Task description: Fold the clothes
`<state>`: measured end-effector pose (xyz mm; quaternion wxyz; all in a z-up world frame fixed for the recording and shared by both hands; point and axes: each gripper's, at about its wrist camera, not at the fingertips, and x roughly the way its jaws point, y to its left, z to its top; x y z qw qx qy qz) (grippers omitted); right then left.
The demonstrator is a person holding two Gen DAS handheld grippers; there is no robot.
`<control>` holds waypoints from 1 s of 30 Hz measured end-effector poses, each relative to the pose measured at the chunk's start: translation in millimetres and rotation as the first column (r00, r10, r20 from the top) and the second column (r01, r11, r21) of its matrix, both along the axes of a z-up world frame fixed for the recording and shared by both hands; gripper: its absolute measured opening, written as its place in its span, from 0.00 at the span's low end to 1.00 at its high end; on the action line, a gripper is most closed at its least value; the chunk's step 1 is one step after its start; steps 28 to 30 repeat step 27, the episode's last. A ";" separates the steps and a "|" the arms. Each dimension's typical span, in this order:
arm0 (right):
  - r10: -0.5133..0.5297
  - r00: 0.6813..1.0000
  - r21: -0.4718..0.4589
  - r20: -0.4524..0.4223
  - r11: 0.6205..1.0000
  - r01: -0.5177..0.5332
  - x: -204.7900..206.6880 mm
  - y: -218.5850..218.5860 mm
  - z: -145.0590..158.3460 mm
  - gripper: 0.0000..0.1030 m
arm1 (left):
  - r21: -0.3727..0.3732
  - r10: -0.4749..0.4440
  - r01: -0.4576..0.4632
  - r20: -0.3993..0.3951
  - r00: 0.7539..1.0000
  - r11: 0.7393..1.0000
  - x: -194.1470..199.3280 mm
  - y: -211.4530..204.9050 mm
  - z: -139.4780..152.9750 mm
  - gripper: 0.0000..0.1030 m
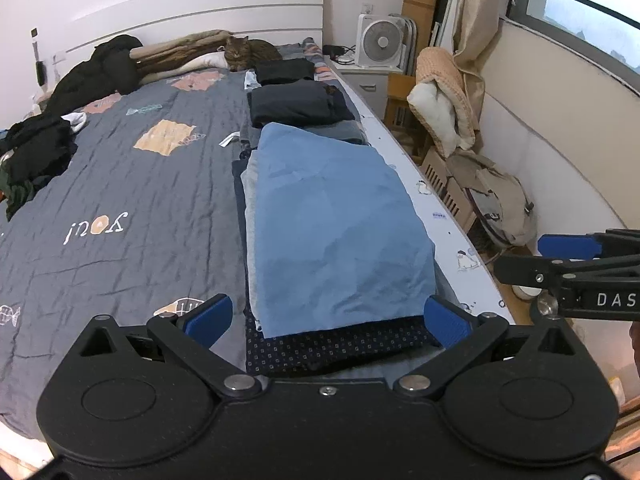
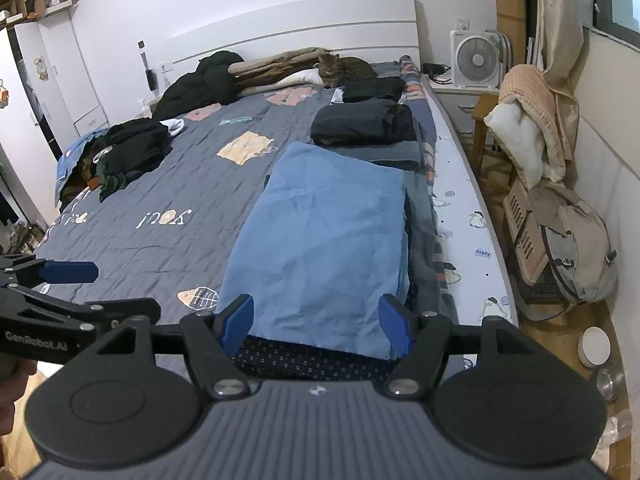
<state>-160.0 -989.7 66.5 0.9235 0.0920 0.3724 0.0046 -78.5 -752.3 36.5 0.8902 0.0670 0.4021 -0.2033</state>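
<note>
Both grippers hang above the near end of the bed [image 1: 120, 184], and each one stands wide with nothing between its blue pads. Left gripper [image 1: 328, 320] frames the near edge of the blue cloth [image 1: 336, 220] without touching it; right gripper [image 2: 316, 322] does the same in its own view. That bed is the largest thing, covered by a grey quilt [image 2: 168, 200] with fish pictures. On the right side of the quilt lies the blue cloth, folded flat into a long rectangle, on top of a stack of folded clothes that includes a dark dotted cloth [image 1: 332, 346]. Behind it sits a pile of dark folded clothes [image 1: 296, 104]. A heap of unfolded dark clothes [image 2: 128, 148] lies on the far left side of the bed. A cat [image 1: 240, 54] rests near the headboard. A white fan [image 2: 476, 58] stands beside the bed.
</note>
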 end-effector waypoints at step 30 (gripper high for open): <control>-0.010 1.000 -0.018 -0.004 1.000 0.010 -6.9 0.1 3.6 0.66 | 0.001 -0.036 0.036 0.002 0.999 0.999 -3.0 0.1 -6.1 1.00</control>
